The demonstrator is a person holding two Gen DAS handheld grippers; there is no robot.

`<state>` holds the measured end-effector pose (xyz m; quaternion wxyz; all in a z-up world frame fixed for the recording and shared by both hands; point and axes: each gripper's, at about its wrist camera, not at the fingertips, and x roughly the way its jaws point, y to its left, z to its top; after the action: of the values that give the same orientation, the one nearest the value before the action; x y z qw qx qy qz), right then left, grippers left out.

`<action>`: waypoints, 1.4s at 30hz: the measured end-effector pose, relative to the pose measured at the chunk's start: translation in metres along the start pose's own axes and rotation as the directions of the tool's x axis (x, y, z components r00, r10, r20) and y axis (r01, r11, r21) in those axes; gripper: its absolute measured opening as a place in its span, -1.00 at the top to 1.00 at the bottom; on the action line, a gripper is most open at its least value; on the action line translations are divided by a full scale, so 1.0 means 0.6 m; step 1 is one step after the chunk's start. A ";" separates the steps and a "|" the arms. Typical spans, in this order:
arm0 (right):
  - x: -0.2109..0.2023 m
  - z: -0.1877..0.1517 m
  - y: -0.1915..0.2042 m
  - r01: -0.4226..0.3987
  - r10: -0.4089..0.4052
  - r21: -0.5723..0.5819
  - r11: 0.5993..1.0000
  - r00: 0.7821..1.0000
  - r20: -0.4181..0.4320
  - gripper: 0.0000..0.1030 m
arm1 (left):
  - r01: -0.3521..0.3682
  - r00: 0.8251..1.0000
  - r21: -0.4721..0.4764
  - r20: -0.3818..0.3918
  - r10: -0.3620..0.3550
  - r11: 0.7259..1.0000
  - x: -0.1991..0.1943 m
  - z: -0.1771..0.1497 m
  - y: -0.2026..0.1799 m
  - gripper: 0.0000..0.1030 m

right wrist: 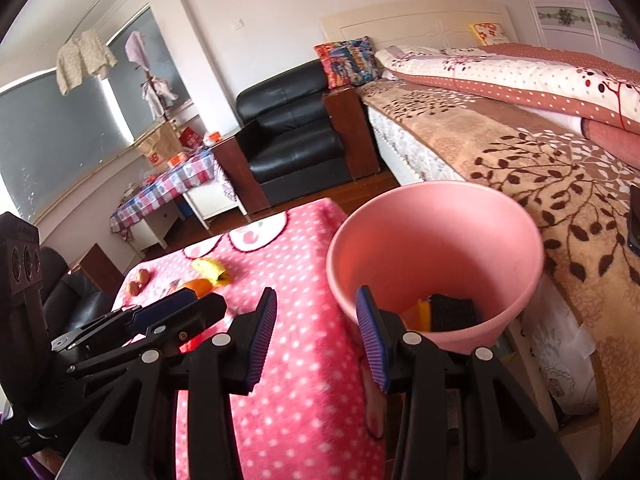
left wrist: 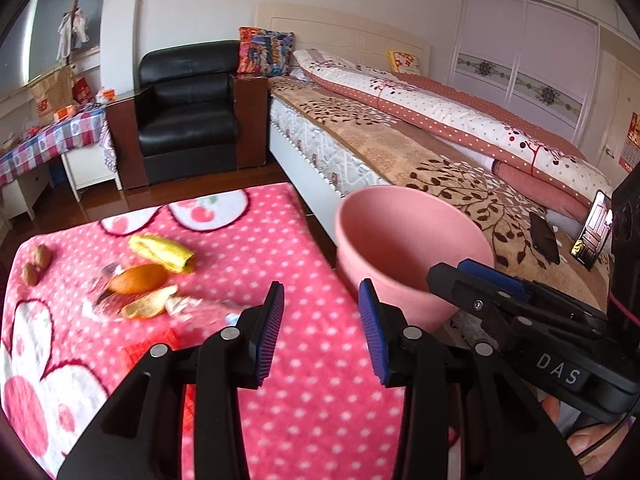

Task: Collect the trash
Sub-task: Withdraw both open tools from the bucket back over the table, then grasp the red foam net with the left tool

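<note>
A pink bin stands between the pink dotted blanket and the bed. In the right wrist view the bin holds an orange peel piece and a dark item. On the blanket lie a banana peel, orange peels, a crumpled clear wrapper and two walnuts. My left gripper is open and empty above the blanket, just right of the trash. My right gripper is open and empty at the bin's near rim; it also shows in the left wrist view.
A bed with a leaf-pattern cover runs along the right, with a phone on it. A black armchair and a checkered side table stand at the back. Wooden floor shows beyond the blanket.
</note>
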<state>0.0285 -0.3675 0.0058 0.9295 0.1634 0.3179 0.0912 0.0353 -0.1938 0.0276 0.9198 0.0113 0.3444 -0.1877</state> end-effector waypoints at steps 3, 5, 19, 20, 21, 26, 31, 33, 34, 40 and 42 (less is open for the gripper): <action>0.002 -0.017 0.031 -0.030 0.029 -0.020 0.999 0.999 -0.022 0.20 | -0.020 1.000 -0.028 0.003 0.020 0.999 -0.024 -0.017 0.031 0.24; 0.003 -0.033 0.050 -0.051 0.050 -0.029 0.998 0.998 -0.034 0.20 | -0.039 0.999 -0.044 -0.001 0.039 0.998 -0.038 -0.030 0.053 0.24; 0.054 -0.105 0.161 -0.121 0.109 -0.170 0.978 0.991 -0.077 0.10 | -0.164 0.985 -0.268 -0.096 0.143 0.949 -0.093 -0.129 0.212 0.24; 0.058 -0.105 0.164 -0.126 0.114 -0.176 0.976 0.990 -0.079 0.10 | -0.166 0.984 -0.279 -0.101 0.143 0.946 -0.094 -0.132 0.217 0.24; 0.062 -0.105 0.167 -0.132 0.120 -0.182 0.974 0.990 -0.079 0.10 | -0.169 0.984 -0.291 -0.109 0.142 0.942 -0.093 -0.135 0.223 0.24; 0.077 -0.105 0.178 -0.147 0.137 -0.196 0.970 0.988 -0.065 0.10 | -0.169 0.982 -0.288 -0.130 0.137 0.943 -0.080 -0.135 0.223 0.24; 0.091 -0.110 0.171 -0.153 0.141 -0.177 0.972 0.987 -0.079 0.10 | -0.172 0.979 -0.258 -0.150 0.136 0.951 -0.056 -0.129 0.210 0.24; 0.090 -0.110 0.164 -0.153 0.144 -0.167 0.974 0.987 -0.069 0.10 | -0.175 0.976 -0.256 -0.171 0.134 0.951 -0.040 -0.128 0.209 0.24; 0.091 -0.110 0.159 -0.156 0.147 -0.149 0.976 0.987 -0.071 0.10 | -0.174 0.975 -0.260 -0.181 0.129 0.950 -0.031 -0.127 0.210 0.24; 0.102 -0.108 0.136 -0.203 0.195 -0.067 0.977 0.975 -0.111 0.10 | -0.192 0.964 -0.273 -0.230 0.130 0.943 0.009 -0.122 0.207 0.24; 0.103 -0.107 0.134 -0.210 0.203 -0.058 0.976 0.973 -0.112 0.10 | -0.186 0.963 -0.270 -0.242 0.120 0.945 0.017 -0.123 0.201 0.24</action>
<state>0.0317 -0.2598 -0.0479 0.9019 0.1581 0.3447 0.2068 0.0383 -0.0743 -0.0485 0.8789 -0.0759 0.4670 -0.0604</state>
